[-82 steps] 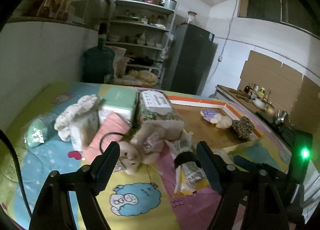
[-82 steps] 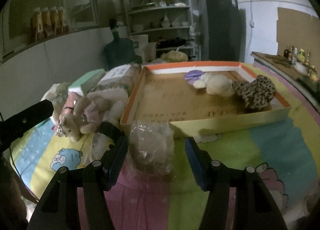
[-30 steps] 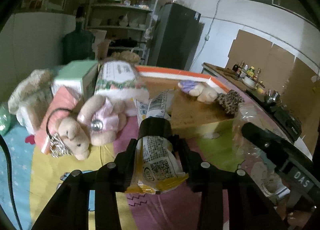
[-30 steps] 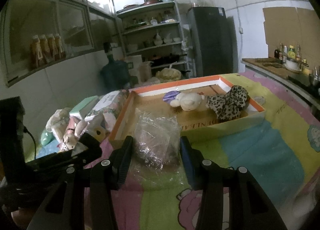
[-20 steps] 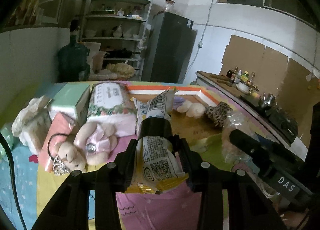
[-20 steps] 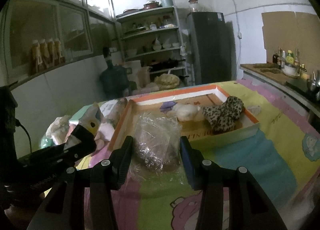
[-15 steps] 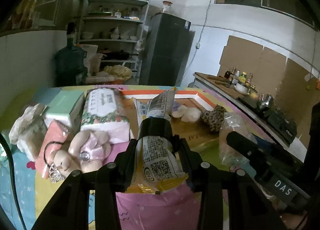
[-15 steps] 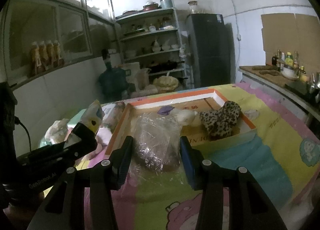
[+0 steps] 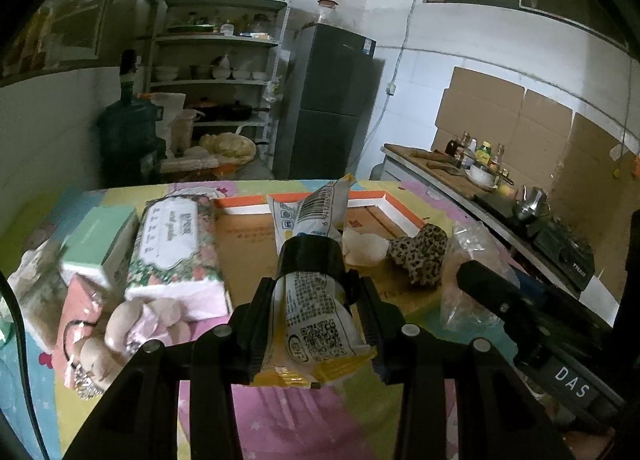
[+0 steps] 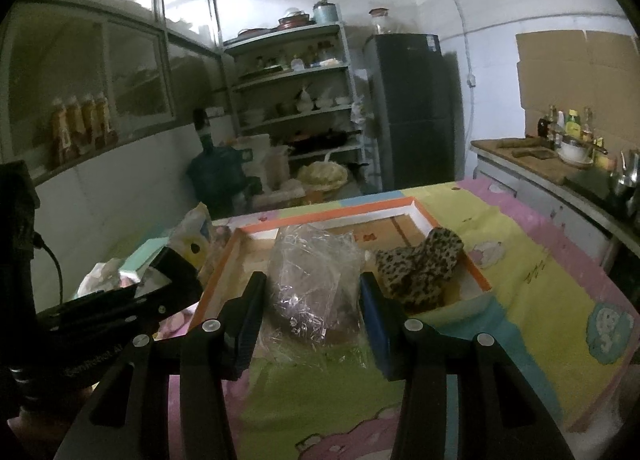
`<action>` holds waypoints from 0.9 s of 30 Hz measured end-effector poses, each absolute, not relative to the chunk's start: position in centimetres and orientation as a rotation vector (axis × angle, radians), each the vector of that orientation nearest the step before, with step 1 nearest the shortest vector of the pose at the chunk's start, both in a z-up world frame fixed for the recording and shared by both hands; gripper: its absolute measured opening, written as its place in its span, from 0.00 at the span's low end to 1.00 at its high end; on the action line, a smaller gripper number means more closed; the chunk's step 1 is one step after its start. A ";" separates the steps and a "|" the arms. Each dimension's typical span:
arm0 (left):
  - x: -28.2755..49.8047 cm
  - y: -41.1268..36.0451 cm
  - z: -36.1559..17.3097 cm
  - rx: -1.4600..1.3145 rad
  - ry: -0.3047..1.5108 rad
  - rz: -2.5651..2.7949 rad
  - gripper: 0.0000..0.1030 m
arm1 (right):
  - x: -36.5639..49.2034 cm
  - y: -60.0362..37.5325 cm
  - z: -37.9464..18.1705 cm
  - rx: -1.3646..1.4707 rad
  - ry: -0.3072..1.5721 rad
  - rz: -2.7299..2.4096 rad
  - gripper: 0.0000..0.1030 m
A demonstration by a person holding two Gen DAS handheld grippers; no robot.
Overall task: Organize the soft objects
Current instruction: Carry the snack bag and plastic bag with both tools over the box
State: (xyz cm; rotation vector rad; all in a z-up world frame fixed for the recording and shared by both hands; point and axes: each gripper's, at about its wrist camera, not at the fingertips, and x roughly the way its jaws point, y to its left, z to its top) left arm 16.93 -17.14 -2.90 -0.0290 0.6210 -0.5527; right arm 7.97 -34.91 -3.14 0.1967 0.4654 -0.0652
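Right tongs (image 10: 312, 312) clamped on clear plastic bag (image 10: 314, 284), orange-rimmed box (image 10: 448, 236) just beyond, leopard-print item (image 10: 420, 264) inside it, left tongs (image 10: 176, 272) alongside holding a yellow packet (image 10: 196, 236).

Tray (image 9: 404, 210) sat mid-surface (image 9: 304, 420) with a leopard toy (image 9: 424, 256) and a white plush (image 9: 366, 250) inside, toy right of plush. Left of the tray lay a tissue pack (image 9: 176, 244), then a box (image 9: 100, 244) further left. A bear (image 9: 132, 324) lay in front of the pack.
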 end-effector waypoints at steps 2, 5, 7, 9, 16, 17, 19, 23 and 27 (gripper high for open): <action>17.1 -17.6 -2.9 -0.024 0.621 -0.553 0.40 | 8.2 -35.4 -3.0 0.196 0.462 -0.068 0.46; 17.6 -18.4 -2.7 -0.015 0.620 -0.547 0.40 | 8.5 -36.1 -2.7 0.195 0.456 -0.072 0.46; 17.9 -19.0 -2.6 -0.013 0.620 -0.543 0.40 | 8.7 -36.6 -2.6 0.194 0.454 -0.075 0.46; 18.3 -19.5 -2.5 -0.010 0.621 -0.537 0.40 | 9.0 -37.1 -2.6 0.193 0.452 -0.077 0.46; 19.5 -21.3 -2.0 0.001 0.616 -0.531 0.40 | 9.9 -39.0 -2.2 0.185 0.440 -0.089 0.46; 19.7 -21.6 -1.9 0.002 0.616 -0.531 0.40 | 10.1 -39.3 -2.2 0.183 0.438 -0.091 0.46; 20.2 -22.1 -1.7 0.000 0.618 -0.532 0.40 | 10.5 -39.8 -2.0 0.180 0.436 -0.094 0.46; 21.5 -23.2 -1.3 -0.005 0.629 -0.539 0.40 | 11.2 -40.9 -1.9 0.177 0.436 -0.103 0.46; 23.0 -24.3 -0.8 -0.012 0.632 -0.542 0.40 | 12.0 -41.9 -1.9 0.180 0.443 -0.116 0.46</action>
